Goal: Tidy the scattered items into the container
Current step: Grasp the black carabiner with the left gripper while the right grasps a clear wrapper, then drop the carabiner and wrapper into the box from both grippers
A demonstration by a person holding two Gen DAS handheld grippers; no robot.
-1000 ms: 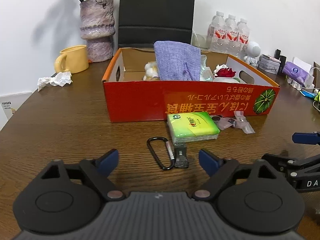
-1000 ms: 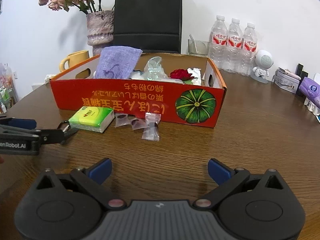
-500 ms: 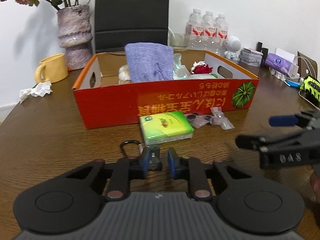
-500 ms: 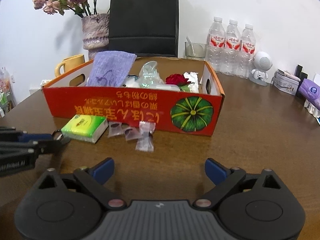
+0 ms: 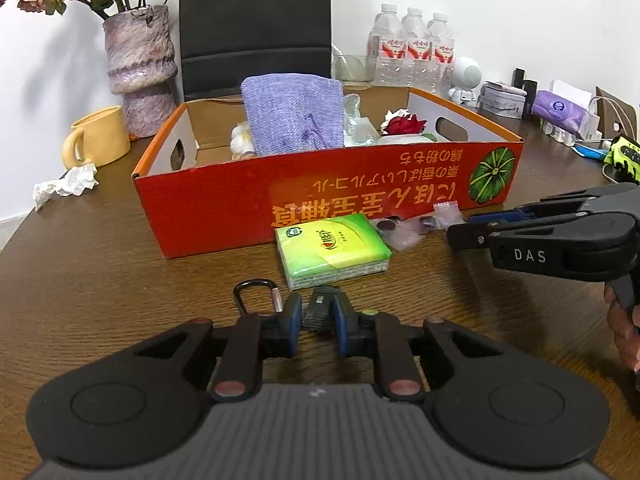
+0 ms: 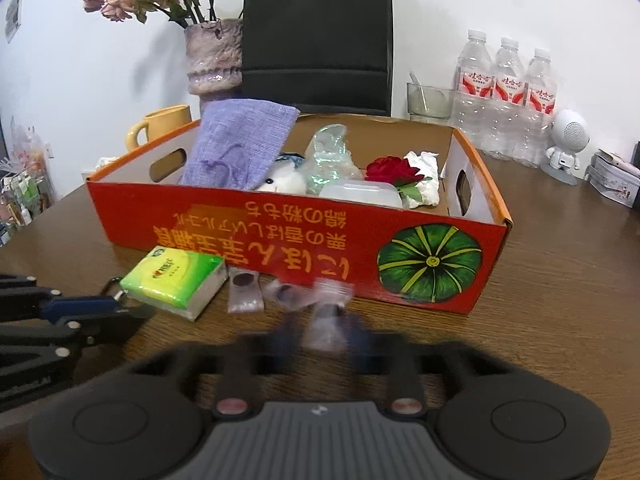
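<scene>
The red cardboard box [image 5: 224,208] stands mid-table and holds a purple pouch [image 5: 294,120], a rose and other items; it also shows in the right wrist view [image 6: 280,220]. My left gripper [image 5: 317,322] is shut on a small black device [image 5: 320,308] with a carabiner [image 5: 252,294] attached, low over the table. A green tissue pack [image 5: 332,246] lies just beyond it. Small clear sachets [image 6: 244,288] lie before the box. My right gripper [image 6: 326,336] is blurred, its fingers close around one sachet [image 6: 326,326].
A yellow mug [image 5: 100,140], a vase [image 5: 140,68] and crumpled tissue [image 5: 66,184] stand left of the box. Water bottles [image 6: 508,100], a glass [image 6: 428,98] and a white figure [image 6: 566,146] stand at the back right. A black bag [image 6: 316,36] stands behind the box.
My left gripper closed on the black device and carabiner. My right gripper moved forward to the sachets and its fingers came together around one.
</scene>
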